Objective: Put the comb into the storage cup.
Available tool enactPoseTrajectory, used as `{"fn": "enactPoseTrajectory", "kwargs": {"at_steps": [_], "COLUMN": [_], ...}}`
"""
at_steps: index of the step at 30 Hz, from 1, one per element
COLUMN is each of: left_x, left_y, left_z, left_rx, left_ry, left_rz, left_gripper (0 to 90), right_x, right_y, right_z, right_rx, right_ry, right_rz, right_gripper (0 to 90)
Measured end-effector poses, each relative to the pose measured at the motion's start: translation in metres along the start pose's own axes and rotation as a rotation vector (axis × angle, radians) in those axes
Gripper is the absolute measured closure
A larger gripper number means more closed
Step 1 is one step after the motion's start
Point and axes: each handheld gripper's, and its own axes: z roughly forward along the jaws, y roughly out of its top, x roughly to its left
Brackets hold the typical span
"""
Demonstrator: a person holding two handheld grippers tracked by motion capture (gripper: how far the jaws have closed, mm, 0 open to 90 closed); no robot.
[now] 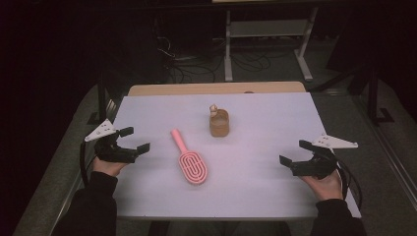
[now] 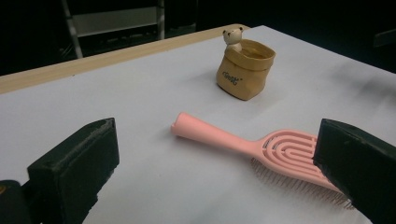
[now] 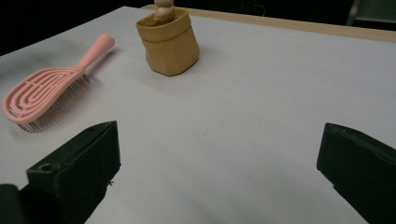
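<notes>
A pink hairbrush [image 1: 189, 159] [image 2: 261, 149] [image 3: 44, 88] lies bristles down near the middle of the white table top [image 1: 255, 128], its handle pointing to the far left. Behind it stands a small tan pot [image 1: 219, 123] [image 2: 245, 67] [image 3: 169, 42] with a little bear figure at its rim. My left gripper [image 1: 134, 139] [image 2: 215, 175] rests at the table's left edge, open and holding nothing, aimed at the brush. At the right edge my right gripper [image 1: 295, 152] [image 3: 219, 172] is open too, with bare table between its jaws.
A wooden strip [image 1: 216, 88] runs along the table's far edge. Beyond it on the dark floor stand a white metal frame [image 1: 265, 34] and loose cables [image 1: 196, 64]. The person's dark sleeves [image 1: 93, 206] come in at the bottom.
</notes>
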Motion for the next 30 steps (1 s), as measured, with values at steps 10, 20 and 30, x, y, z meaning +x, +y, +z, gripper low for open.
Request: {"fn": "enactPoseTrajectory", "kwargs": {"at_steps": [10,20,30], "left_x": [0.004,0.006,0.007], "left_y": [0.014,0.021,0.025], "left_z": [0.009,0.018,0.035], "left_rx": [0.024,0.054,0.086], "left_ry": [-0.012,-0.026,-0.034], "left_rz": [0.018,0.027,0.029], "left_gripper": [0.0,0.0,0.0], "right_x": [0.002,0.002,0.002], "right_y": [0.000,0.000,0.000], "right_z": [0.001,0.001,0.001], "right_rx": [0.003,0.004,0.004], "right_ry": [0.002,0.001,0.002], "right_rz": [-0.002,-0.004,-0.006], "right_gripper": [0.0,0.0,0.0]}}
